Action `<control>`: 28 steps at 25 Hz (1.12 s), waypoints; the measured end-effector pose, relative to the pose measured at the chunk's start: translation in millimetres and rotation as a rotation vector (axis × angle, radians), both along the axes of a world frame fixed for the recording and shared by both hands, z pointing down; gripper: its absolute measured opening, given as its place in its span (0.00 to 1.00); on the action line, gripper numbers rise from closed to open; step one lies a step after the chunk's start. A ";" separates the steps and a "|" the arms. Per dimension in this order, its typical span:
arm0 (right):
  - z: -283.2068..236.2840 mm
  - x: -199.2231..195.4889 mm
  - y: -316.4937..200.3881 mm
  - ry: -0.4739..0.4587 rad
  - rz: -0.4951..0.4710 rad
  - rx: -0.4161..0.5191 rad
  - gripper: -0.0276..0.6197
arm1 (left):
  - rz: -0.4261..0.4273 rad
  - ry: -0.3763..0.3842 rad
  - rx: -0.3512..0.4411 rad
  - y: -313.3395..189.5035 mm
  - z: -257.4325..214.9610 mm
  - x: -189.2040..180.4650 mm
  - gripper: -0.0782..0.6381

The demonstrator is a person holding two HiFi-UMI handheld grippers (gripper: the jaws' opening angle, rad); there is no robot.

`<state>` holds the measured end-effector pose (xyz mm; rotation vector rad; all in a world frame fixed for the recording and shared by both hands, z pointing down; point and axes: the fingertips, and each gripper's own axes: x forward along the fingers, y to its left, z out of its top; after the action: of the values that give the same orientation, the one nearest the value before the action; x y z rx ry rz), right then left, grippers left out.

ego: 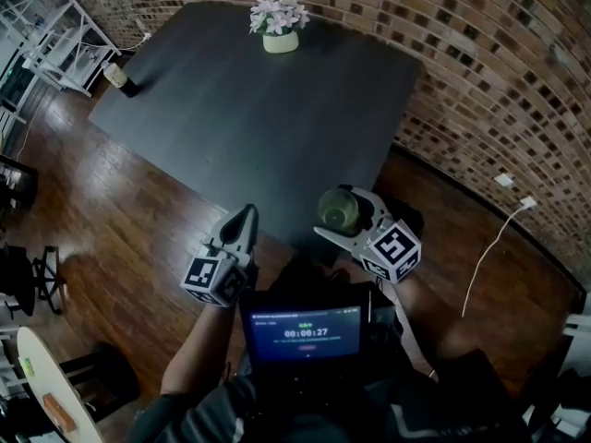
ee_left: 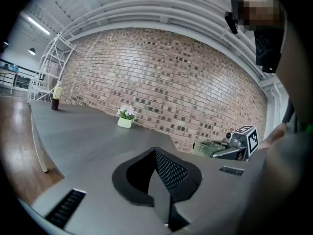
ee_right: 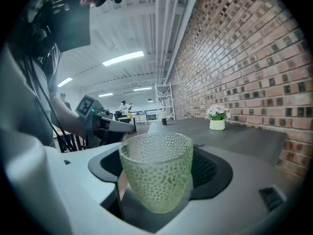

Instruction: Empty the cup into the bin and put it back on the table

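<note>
- Your right claw (ee_right: 155,182) is clenched on the green dimpled cup (ee_right: 156,170); the cup stands upright between the jaws, mouth up.
- In the head view the cup (ego: 338,210) sits at the near edge of the dark table (ego: 240,109); whether it touches the top does not show.
- Your left claw (ego: 247,220) is closed and holds nothing; it is level with the right claw, near it.
- Across the table, a flower pot (ego: 280,28) stands by the brick wall (ego: 480,72); a bottle (ego: 120,78) stands on the far left corner.

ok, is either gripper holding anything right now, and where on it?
Right gripper holds the green cup upright, fingers on opposite sides of its body. Left gripper is shut and empty.
</note>
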<state>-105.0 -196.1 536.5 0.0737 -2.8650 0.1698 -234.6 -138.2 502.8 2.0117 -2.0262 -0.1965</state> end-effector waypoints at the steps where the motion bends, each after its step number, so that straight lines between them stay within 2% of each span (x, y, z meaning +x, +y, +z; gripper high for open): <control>1: 6.0 0.2 2.9 0.001 -0.001 -0.008 0.66 | -0.004 -0.001 -0.002 1.8 4.0 0.1 0.11; 12: 53.4 2.1 19.4 0.017 0.004 0.025 0.66 | 0.038 0.010 -0.046 6.4 44.0 18.5 0.11; 17: 74.2 3.8 19.9 0.025 0.016 -0.004 0.66 | 0.058 0.014 -0.067 2.5 52.8 26.8 0.11; 28: 84.8 7.3 25.6 0.002 -0.001 -0.011 0.66 | 0.089 0.001 -0.068 -10.7 60.2 30.2 0.11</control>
<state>-97.7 -170.5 621.2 0.0704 -2.8622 0.1846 -204.4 -148.8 563.0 2.0545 -1.9109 -0.1088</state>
